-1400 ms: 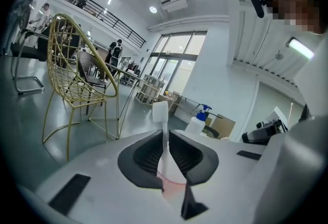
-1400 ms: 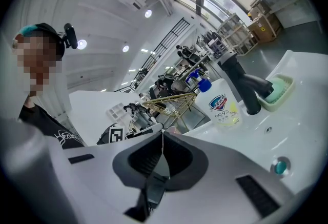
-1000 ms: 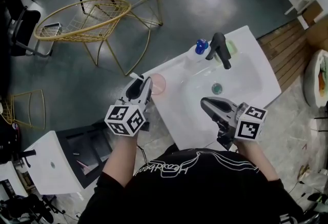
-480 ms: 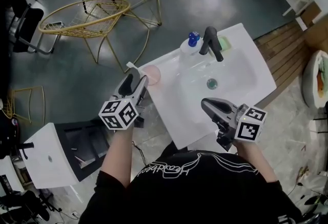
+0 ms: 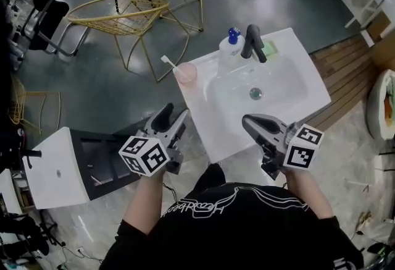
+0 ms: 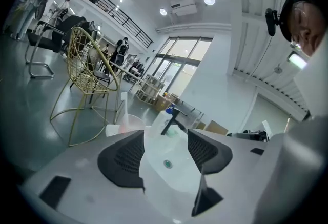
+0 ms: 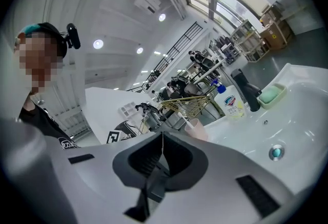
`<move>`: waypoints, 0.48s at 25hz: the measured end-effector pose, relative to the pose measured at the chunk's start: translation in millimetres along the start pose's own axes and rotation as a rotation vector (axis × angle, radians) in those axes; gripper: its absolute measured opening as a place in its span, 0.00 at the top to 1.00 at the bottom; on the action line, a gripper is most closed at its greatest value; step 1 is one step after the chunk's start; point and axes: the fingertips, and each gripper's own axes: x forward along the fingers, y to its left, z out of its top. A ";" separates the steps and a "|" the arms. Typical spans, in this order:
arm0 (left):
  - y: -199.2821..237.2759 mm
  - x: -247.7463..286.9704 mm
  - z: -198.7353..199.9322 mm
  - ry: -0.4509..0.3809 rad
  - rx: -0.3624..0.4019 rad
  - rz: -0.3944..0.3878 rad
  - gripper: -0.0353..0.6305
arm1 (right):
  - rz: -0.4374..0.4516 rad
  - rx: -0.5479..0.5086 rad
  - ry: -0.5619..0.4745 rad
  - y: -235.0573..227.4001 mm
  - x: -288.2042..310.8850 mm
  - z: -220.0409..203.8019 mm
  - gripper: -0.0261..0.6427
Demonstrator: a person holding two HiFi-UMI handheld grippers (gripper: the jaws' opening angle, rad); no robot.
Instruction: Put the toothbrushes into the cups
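Observation:
A pink cup (image 5: 186,72) stands on the left rim of the white sink (image 5: 290,102), with a white toothbrush (image 5: 166,62) leaning out of it. My left gripper (image 5: 174,112) hovers off the sink's near left corner, short of the cup, open with nothing between its jaws. The left gripper view shows the cup (image 6: 128,124) and toothbrush (image 6: 123,107) ahead of that gripper (image 6: 165,138), well apart from it. My right gripper (image 5: 248,122) is shut and empty at the sink's front edge. In the right gripper view the cup (image 7: 197,128) shows beyond the closed gripper (image 7: 163,138).
At the back of the sink stand a black faucet (image 5: 254,43), a soap bottle with a blue pump (image 5: 231,45) and a green soap bar (image 5: 269,49). A gold wire chair (image 5: 123,15) stands on the floor behind. A white cabinet (image 5: 58,170) is at my left.
The left gripper opened at the cup, left the toothbrush standing in it, and drew back toward me. The right gripper, still shut, pulled back a little from over the basin.

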 end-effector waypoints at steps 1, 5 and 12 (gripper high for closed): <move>-13.5 -5.6 -3.4 0.001 -0.003 -0.021 0.56 | 0.009 -0.013 0.001 7.4 -3.9 -1.9 0.92; -75.5 -23.0 -17.2 0.007 -0.007 -0.140 0.56 | 0.036 -0.039 -0.010 31.1 -23.6 -9.5 0.92; -175.3 -62.4 -35.9 -0.007 0.061 -0.271 0.71 | 0.105 -0.044 -0.060 77.3 -68.8 -21.9 0.92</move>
